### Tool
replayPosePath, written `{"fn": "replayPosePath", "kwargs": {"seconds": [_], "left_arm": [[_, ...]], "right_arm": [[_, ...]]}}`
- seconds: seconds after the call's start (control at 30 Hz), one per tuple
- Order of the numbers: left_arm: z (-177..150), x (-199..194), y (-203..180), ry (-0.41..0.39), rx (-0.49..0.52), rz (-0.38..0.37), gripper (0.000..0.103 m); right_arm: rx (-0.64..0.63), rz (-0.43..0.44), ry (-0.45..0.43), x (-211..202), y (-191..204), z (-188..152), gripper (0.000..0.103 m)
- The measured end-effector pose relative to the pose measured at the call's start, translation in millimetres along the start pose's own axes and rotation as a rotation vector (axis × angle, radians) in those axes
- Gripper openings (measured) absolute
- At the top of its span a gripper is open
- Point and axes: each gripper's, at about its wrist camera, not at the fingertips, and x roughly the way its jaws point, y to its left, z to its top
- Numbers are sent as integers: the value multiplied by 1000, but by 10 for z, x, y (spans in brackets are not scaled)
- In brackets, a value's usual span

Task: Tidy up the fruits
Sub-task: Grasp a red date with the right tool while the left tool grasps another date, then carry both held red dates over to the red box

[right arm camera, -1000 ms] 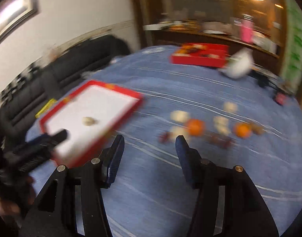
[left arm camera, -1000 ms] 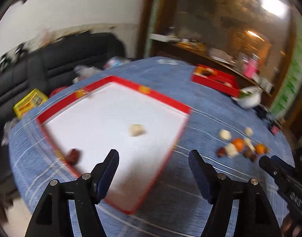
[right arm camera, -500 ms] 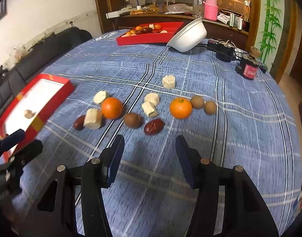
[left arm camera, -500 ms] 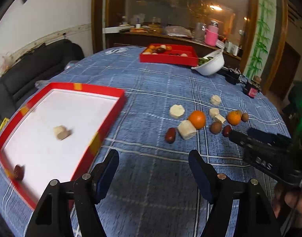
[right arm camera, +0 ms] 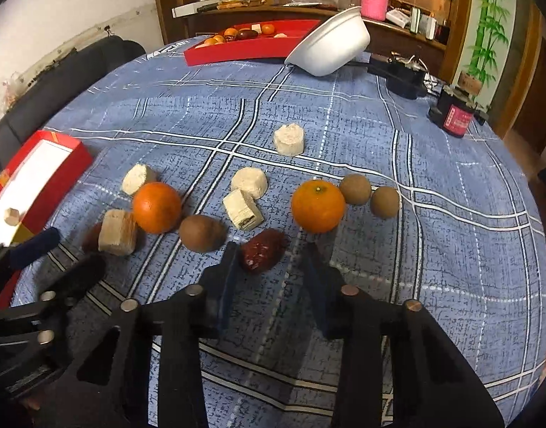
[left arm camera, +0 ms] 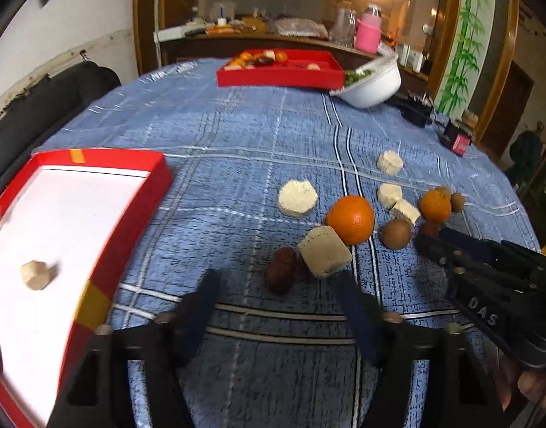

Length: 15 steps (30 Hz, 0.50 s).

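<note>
Fruits lie loose on the blue checked tablecloth: two oranges (right arm camera: 157, 207) (right arm camera: 317, 205), brown kiwis (right arm camera: 201, 233), pale cut chunks (right arm camera: 116, 232) and two red dates. My right gripper (right arm camera: 273, 255) is open, low over the cloth, with one red date (right arm camera: 263, 250) just between its fingertips. My left gripper (left arm camera: 278, 283) is open, with the other dark red date (left arm camera: 281, 275) just ahead between its fingertips, beside a tan chunk (left arm camera: 324, 251). A red tray with a white floor (left arm camera: 158, 178) at the left holds one pale chunk (left arm camera: 35, 274) and a date.
A second red tray (right arm camera: 244, 50) with fruit stands at the far side, a tilted white bowl (right arm camera: 330, 51) next to it. Black devices and a dark jar (right arm camera: 451, 116) stand at the far right. A black sofa (left arm camera: 41, 107) is beyond the table's left edge.
Both grippers swung from the red tray towards the fruit pile and came down close to it. Each now has a date at its fingertips. Both stay open.
</note>
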Motion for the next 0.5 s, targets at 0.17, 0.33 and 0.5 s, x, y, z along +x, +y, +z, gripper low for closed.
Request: {"fn": "replayPosePath", "kwargs": {"seconds": [0.17, 0.33, 0.5], "left_arm": [[31, 32, -87, -2, 57, 43, 17], [-25, -39, -54, 1, 47, 33, 17], [-116, -230, -42, -29, 39, -1, 17]], "right_arm": [[34, 25, -9, 3, -97, -1, 19], [35, 37, -11, -13, -117, -5, 19], [10, 30, -47, -237, -77, -57, 19]]}}
